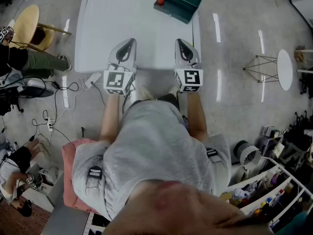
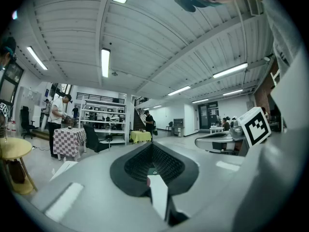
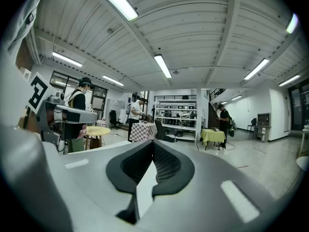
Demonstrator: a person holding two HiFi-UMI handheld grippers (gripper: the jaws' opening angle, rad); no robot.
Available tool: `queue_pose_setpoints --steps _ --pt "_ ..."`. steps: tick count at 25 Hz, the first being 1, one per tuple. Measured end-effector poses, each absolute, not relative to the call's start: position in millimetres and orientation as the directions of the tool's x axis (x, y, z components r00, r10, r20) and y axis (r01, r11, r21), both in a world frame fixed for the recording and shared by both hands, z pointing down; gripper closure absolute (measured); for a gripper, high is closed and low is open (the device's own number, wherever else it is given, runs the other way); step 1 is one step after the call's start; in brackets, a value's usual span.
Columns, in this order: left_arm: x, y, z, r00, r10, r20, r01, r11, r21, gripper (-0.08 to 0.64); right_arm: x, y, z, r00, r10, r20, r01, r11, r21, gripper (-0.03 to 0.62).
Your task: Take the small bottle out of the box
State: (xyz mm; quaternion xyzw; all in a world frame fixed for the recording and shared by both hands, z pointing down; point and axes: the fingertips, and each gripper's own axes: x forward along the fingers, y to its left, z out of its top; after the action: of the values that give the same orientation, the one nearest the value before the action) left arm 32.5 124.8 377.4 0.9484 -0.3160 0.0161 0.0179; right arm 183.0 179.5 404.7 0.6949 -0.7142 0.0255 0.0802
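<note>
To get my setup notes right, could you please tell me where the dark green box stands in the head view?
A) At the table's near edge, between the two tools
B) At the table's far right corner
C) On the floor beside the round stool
B: the dark green box sits at the far right corner of the white table, away from its near edge.

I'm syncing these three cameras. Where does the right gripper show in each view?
Head view: right gripper just right of centre, at the white table's near edge.
Left gripper view: right gripper at the right side, side-on, with its marker cube above.
Right gripper view: right gripper at bottom centre, jaws shut.
Shared landmark: round yellow table, upper left, left edge and left of centre in that order.
</note>
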Motion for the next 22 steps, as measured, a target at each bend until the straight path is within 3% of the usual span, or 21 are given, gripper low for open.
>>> queue_pose_setpoints --steps 22 --pt "40 73 391 0.751 -0.658 0.058 -0.661 -0.748 0.064 0.549 189 112 416 -0.093 -0.979 0.182 -0.993 0.104 0.052 0.589"
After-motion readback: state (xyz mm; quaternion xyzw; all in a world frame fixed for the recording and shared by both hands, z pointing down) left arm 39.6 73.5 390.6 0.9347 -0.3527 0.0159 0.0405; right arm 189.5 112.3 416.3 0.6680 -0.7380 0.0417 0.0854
